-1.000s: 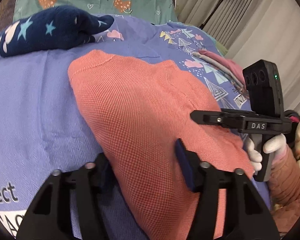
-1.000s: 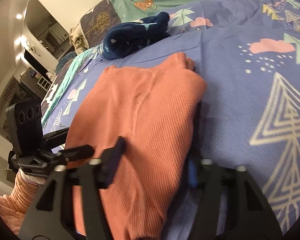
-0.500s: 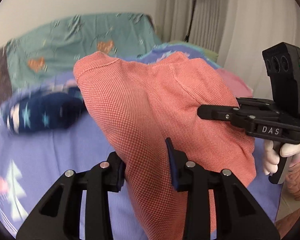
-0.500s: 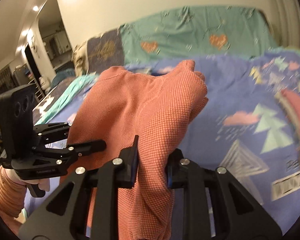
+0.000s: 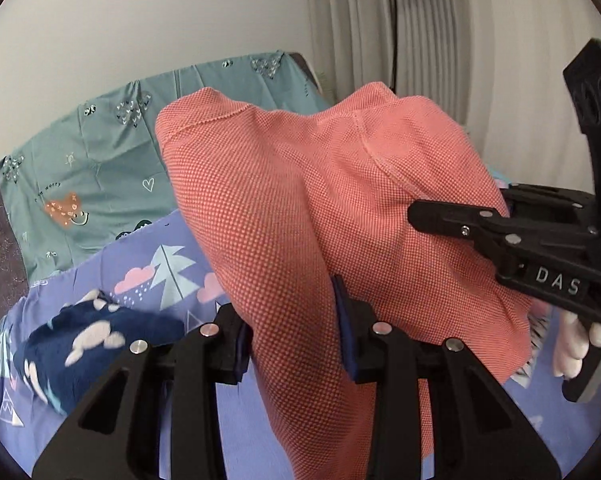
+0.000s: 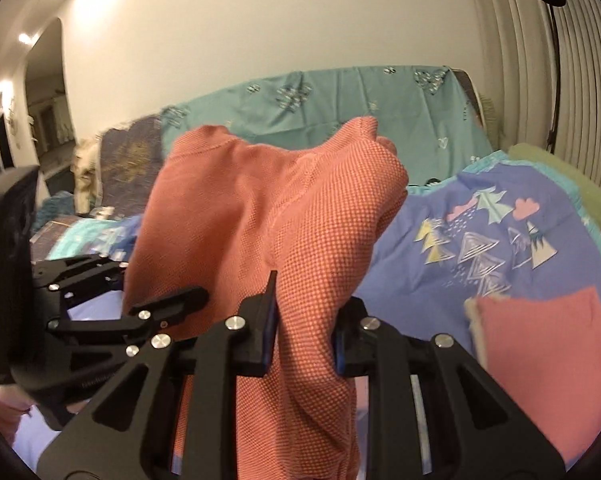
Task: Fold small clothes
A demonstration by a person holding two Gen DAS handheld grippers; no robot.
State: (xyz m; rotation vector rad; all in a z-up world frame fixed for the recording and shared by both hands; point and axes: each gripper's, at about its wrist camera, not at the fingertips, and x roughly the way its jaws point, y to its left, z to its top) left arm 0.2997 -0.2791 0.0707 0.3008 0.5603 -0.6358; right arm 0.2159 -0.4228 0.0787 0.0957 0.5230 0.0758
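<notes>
While both jaws pinch the coral garment (image 5: 300, 208) clear above the bed (image 5: 148, 264), keep your left gripper (image 5: 292, 332) and right gripper (image 6: 304, 320) level and apart, so the cloth hangs flat before you lay it down.

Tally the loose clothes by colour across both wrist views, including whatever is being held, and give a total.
Coral: 1, the garment held up by both claws.
Navy with pale shapes: 1, bundle on the bedspread.
Pink: 1, piece lying on the bedspread.
Total: 3
</notes>
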